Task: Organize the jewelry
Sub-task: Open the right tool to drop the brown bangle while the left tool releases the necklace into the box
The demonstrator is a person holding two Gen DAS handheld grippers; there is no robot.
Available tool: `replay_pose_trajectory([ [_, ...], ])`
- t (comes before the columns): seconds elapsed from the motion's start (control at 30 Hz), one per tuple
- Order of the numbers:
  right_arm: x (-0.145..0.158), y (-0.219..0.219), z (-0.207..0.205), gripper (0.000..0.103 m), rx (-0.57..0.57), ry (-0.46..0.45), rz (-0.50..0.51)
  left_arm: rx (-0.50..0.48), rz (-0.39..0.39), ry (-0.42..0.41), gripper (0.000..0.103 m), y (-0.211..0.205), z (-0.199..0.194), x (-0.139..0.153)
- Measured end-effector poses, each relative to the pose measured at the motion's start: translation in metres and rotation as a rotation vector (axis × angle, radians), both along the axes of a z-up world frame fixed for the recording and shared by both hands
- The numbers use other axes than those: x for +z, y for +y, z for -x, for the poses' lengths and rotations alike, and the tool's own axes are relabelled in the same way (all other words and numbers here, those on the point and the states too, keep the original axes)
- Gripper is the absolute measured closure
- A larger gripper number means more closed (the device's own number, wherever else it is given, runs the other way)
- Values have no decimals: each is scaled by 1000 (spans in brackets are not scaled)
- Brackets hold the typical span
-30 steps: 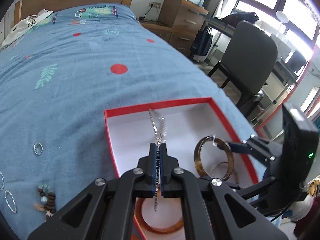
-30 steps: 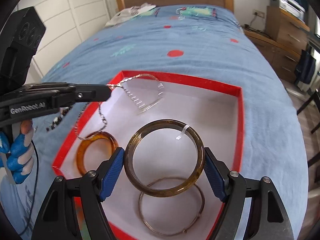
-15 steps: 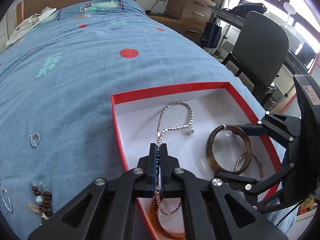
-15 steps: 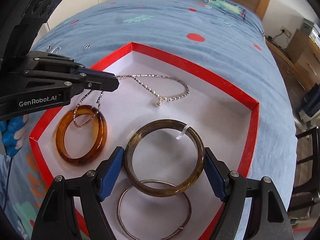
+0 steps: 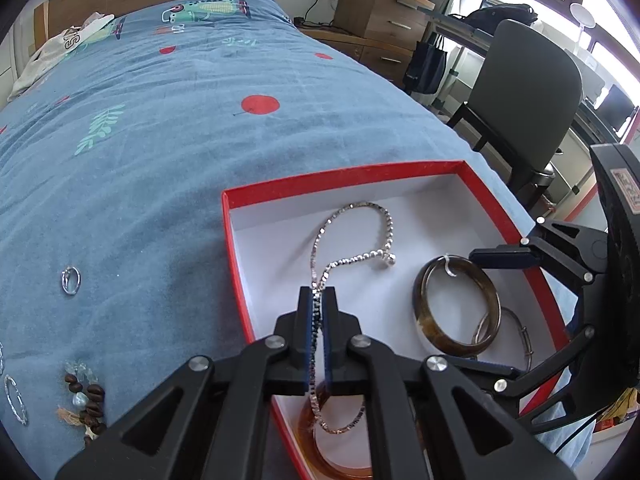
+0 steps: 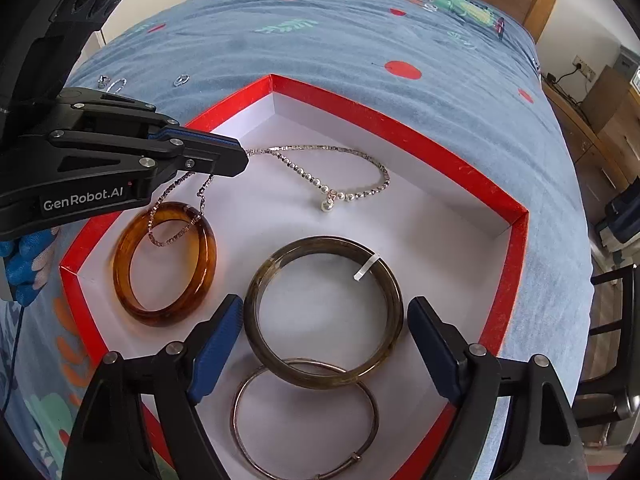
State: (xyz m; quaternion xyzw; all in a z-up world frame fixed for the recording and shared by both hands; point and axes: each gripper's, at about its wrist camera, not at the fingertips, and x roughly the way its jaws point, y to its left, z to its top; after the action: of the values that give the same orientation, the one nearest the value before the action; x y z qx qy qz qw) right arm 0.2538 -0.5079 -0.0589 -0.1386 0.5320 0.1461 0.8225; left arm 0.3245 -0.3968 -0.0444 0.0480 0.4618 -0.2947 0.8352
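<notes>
Right wrist view: amber bangle [image 6: 164, 264] under necklace [image 6: 320, 168], rings [image 6: 182, 79] outside box [image 6: 400, 128].

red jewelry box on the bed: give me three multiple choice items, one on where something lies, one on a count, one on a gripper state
1. Where does the dark olive-brown bangle lie?
A. on the blue bedspread
B. inside the red-rimmed white box, overlapping the thin metal bangle
C. hanging from a gripper

2. How many bangles are in the box?
A. one
B. three
C. five

3. What state is the left gripper in?
A. shut on the silver beaded chain
B. wide open and empty
C. shut on the amber bangle

Answers: 1 B, it rests on the white floor with its near edge across the thin bangle. 2 B, amber, olive-brown and thin metal. 3 A, the chain runs out between its closed pads.
</notes>
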Motion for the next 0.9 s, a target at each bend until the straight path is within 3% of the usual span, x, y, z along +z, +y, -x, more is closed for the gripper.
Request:
replay_pose_trajectory([
  [0.13, 3, 0, 3, 20, -8, -11, -1, -10, 36, 9, 75, 3, 2, 6],
  [0.27, 16, -5, 7, 19, -44, -38, -27, -14, 36, 0, 68, 4, 9, 17],
  [0.57, 56, -14, 50, 19, -112, -76, -7, -1, 30, -56, 67, 29, 41, 62],
  [0.9, 105, 8, 117, 15, -228, -151, -86, 80, 3, -135, 61, 93, 129, 113],
])
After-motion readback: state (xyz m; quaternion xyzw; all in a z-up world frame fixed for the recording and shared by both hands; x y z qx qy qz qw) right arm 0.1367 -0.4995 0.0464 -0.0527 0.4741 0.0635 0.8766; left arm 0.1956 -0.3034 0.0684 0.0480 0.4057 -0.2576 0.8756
